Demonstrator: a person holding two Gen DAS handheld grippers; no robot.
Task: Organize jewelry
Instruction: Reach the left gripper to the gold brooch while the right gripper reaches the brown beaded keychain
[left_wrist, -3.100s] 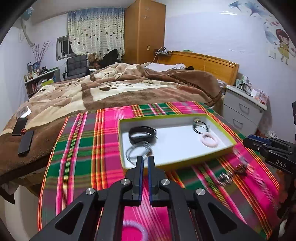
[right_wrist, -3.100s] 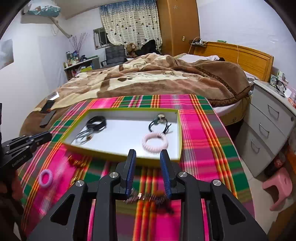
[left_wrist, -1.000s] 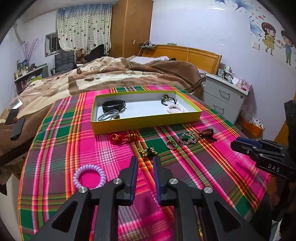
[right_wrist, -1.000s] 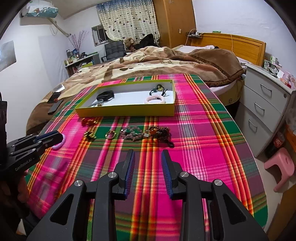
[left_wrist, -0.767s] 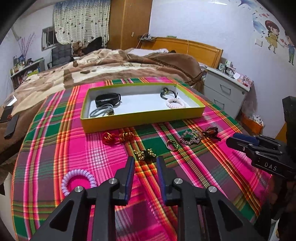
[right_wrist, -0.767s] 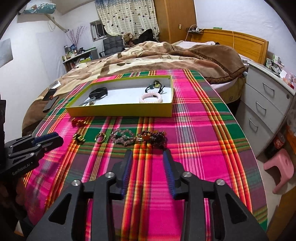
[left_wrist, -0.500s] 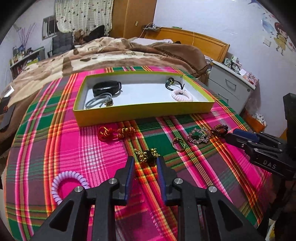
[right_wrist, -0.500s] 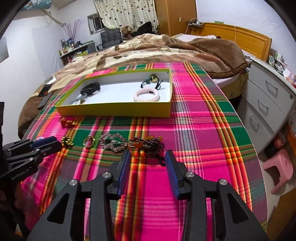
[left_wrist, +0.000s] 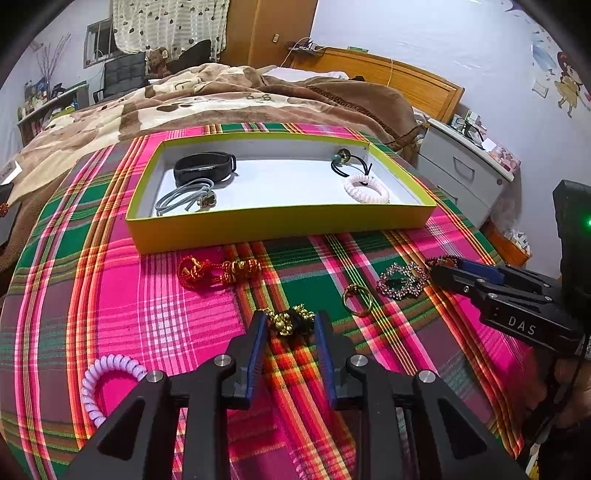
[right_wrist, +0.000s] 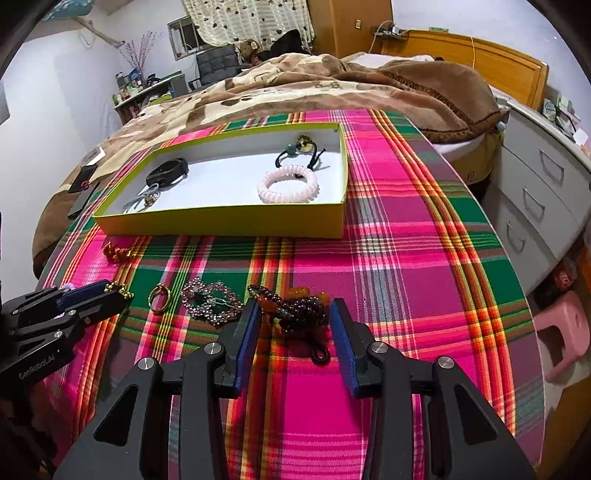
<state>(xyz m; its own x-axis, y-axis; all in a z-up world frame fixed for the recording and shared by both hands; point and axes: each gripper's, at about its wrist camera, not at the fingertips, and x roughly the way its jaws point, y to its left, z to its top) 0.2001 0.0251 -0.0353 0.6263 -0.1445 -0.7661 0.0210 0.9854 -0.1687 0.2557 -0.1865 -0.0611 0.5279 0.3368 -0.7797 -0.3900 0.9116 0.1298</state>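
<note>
On the plaid cloth, my left gripper (left_wrist: 290, 317) is low with a small gold-and-black ornament (left_wrist: 286, 323) between its fingertips. Its jaws are opening and the pads do not press on the ornament. My right gripper (right_wrist: 293, 306) stands open around a dark beaded bracelet (right_wrist: 301, 315) with amber beads, without touching it. A yellow box (left_wrist: 280, 223) behind them holds a black band (left_wrist: 205, 168), a grey cord (left_wrist: 184, 195), a pink coil tie (left_wrist: 365, 188) and a dark hair tie (left_wrist: 351, 162).
Loose on the cloth lie a red knot charm (left_wrist: 214, 271), a gold ring (left_wrist: 357, 297), a sparkly brooch (left_wrist: 400, 282) and a lilac coil tie (left_wrist: 107, 376). A bed (left_wrist: 229, 99) lies beyond the table, with drawers (right_wrist: 535, 195) and a pink stool (right_wrist: 565, 332) to the right.
Both grippers have drawn back from the box, then come forward and down onto the loose jewelry. Both jaws have spread wider over the last second.
</note>
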